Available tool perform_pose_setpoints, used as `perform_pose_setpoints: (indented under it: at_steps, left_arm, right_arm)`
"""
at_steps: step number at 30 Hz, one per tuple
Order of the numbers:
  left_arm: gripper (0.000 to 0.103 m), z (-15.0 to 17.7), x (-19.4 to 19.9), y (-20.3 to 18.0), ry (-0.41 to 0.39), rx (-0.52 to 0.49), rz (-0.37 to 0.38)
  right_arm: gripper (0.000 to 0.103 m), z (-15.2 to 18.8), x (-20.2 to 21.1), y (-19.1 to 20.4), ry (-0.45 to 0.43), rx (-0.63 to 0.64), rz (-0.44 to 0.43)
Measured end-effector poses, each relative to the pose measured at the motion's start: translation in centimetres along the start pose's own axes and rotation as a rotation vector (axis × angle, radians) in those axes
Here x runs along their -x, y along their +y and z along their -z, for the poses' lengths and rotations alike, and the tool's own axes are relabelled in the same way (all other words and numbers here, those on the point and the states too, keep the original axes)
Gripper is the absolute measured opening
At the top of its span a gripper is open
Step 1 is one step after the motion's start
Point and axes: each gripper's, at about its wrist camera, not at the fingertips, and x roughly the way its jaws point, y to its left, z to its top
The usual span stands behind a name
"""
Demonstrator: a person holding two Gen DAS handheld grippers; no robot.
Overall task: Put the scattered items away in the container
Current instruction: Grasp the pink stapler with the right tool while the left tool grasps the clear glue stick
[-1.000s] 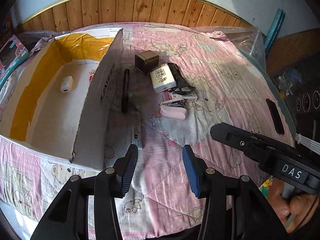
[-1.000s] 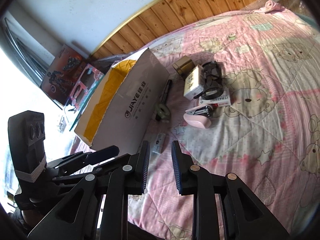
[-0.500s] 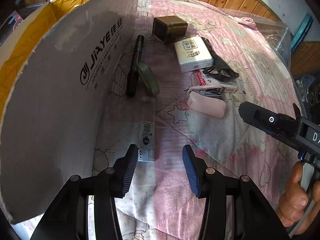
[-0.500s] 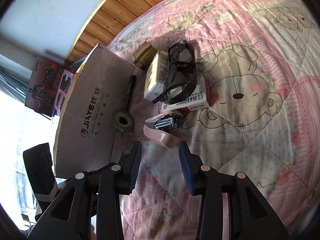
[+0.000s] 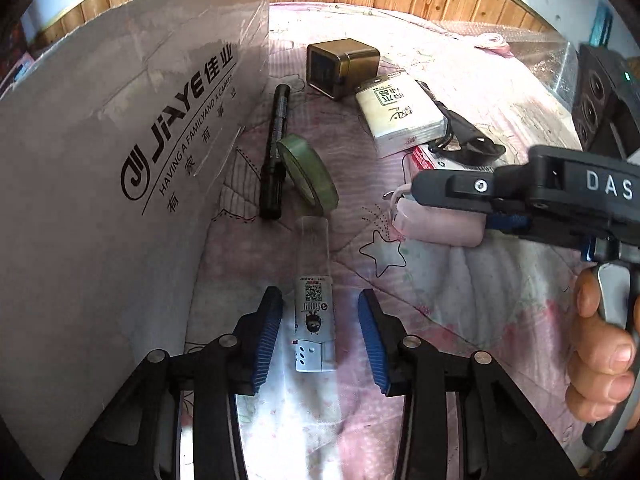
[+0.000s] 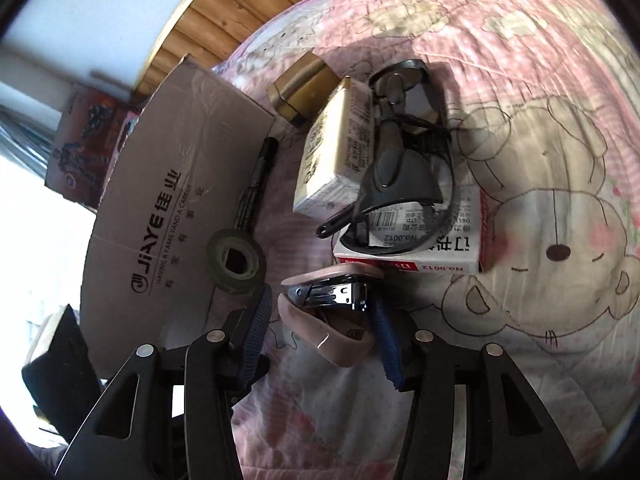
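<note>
Daylight blows out the left side of the right wrist view; the bedspread (image 6: pixel 540 80) is bright, shadows soft, edges bent by fisheye, focus sharp.

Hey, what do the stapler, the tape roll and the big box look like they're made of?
Stapler: a matte pink shell, probably plastic, around a shiny metal magazine that glints.
Tape roll: dull olive-green wound tape, likely paper or cloth; the core cannot be told.
Box: cardboard with a smooth pale printed face, a ragged torn edge and clear packing tape across it.

Pink stapler (image 6: pixel 332 316) between my right gripper's blue pads (image 6: pixel 386 332). Olive-green tape roll (image 5: pixel 308 170) ahead of my left gripper; pink bear-print quilt (image 6: pixel 540 152) beneath.
</note>
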Motion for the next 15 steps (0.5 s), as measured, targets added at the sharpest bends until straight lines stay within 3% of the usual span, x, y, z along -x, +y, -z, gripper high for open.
perform_pose_setpoints:
  at_steps: [2, 5, 13, 15]
  left_arm:
    - [0.027, 0.3, 0.2, 0.2, -0.013, 0.003, 0.005]
    - [0.020, 0.4, 0.5, 0.3, -0.014, 0.005, 0.019]
    - [0.020, 0.0, 1.6, 0.3, -0.016, 0.018, 0.048]
    - [0.021, 0.0, 0.8, 0.1, 0.021, 0.018, 0.045]
  right_arm:
    - [0.025, 0.0, -0.1, 0.5, -0.002, 0.005, -0.026]
    - [0.018, -0.1, 0.4, 1.6, -0.016, 0.050, -0.015]
    - [0.015, 0.8, 1.6, 1.7, -0.009, 0.029, -0.037]
    - [0.015, 1.1, 1.6, 1.8, -0.004, 0.039, -0.038]
